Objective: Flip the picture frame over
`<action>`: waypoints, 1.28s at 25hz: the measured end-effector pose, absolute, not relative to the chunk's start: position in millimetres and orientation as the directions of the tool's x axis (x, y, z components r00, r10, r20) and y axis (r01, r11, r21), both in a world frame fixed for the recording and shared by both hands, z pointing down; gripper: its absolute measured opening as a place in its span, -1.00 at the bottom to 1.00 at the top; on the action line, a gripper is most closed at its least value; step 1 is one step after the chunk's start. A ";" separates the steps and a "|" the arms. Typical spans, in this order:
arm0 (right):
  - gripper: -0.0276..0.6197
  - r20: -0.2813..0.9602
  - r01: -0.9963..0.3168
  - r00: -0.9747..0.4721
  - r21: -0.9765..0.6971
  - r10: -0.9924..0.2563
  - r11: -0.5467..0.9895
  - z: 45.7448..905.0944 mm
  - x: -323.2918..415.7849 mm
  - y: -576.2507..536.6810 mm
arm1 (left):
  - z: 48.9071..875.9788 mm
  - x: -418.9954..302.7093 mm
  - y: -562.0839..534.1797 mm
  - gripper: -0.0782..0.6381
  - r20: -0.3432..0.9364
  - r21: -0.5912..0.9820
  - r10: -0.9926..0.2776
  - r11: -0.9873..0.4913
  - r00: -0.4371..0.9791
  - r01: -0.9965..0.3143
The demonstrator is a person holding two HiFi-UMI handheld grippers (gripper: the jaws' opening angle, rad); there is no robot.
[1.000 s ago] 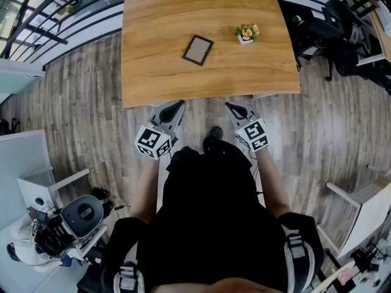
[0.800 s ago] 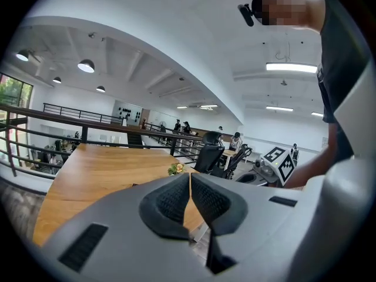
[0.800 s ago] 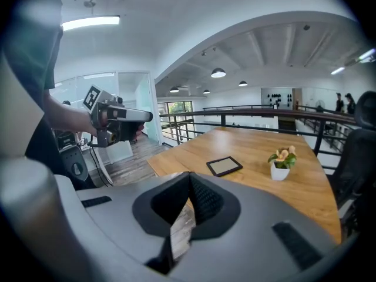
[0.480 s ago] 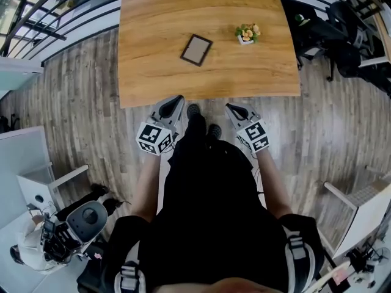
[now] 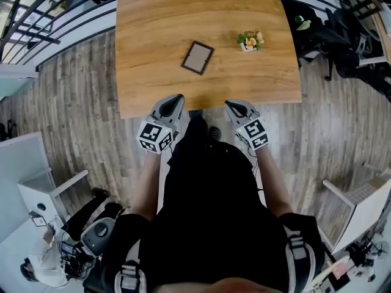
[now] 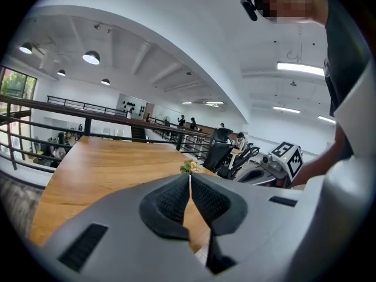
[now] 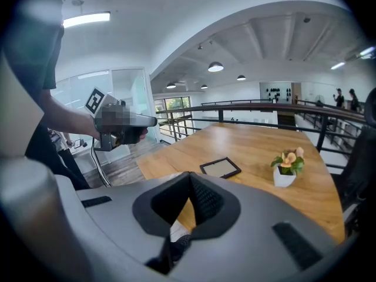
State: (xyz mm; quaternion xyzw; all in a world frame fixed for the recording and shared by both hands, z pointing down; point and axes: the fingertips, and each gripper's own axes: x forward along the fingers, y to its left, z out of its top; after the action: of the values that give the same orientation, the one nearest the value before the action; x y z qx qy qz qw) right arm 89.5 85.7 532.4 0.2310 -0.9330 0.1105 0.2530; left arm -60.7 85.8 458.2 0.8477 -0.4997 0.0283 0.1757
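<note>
Picture frame (image 5: pixel 197 57) lies flat mid-tabletop (image 5: pixel 153 23), flower pot (image 5: pixel 250 40) off to its right. Left tool (image 5: pixel 175 101) and right tool (image 5: pixel 230 106) are both pinched closed and empty, at the near edge. Best: open one, come in low, catch a frame edge, steer clear of the pot.

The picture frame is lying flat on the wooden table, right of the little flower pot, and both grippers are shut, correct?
Not quite: the head view shows the picture frame left of the flower pot, not right. It does lie flat on the wooden table, and the left gripper and right gripper are both shut.
</note>
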 end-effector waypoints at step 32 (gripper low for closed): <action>-0.89 0.581 -0.566 -0.701 -0.100 -0.414 0.818 580.6 23.3 -36.5 | 587.0 -101.7 -59.1 -0.70 0.441 0.232 -0.716 -0.492 0.541 -0.839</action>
State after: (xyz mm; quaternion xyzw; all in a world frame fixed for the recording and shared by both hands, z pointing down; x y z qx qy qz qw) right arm 23.3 -36.5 580.6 0.2686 -0.9119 0.1371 0.2784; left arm -101.7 -59.1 587.0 0.8516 -0.4566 0.1444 0.2135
